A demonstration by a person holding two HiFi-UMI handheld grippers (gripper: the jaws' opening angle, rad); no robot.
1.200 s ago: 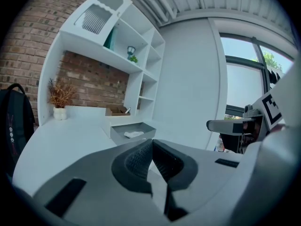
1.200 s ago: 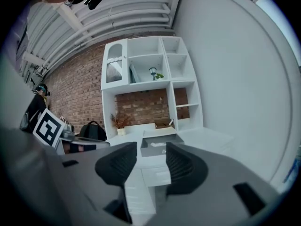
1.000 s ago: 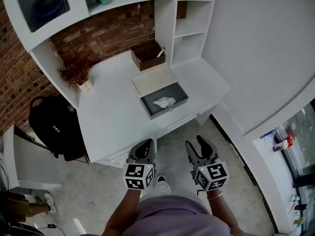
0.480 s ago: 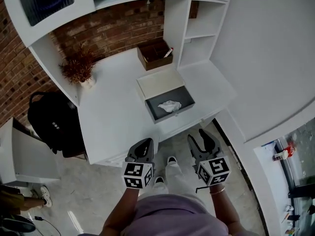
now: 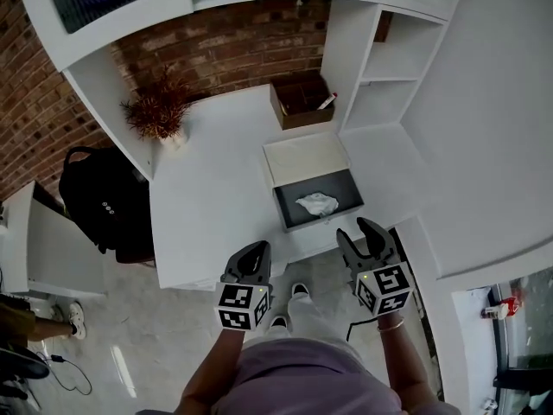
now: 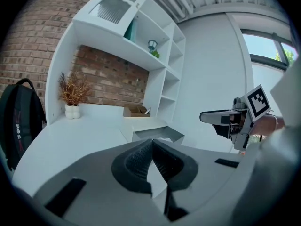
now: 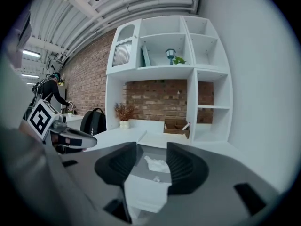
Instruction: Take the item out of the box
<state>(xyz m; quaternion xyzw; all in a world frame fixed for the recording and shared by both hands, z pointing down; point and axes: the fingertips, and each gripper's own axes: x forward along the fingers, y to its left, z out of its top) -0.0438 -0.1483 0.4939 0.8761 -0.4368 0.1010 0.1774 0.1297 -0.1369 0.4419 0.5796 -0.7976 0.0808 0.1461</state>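
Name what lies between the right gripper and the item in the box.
In the head view, only the near wall of the box and a bare strip of desk. The jaws of the right gripper are opening, nothing between them.

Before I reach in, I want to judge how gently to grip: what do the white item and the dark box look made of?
The white item is crumpled into irregular folds and looks matte, so likely tissue paper or thin cloth; I cannot tell which. The box is dark grey and matte with straight, thin walls, so probably cardboard or rigid board, possibly plastic.
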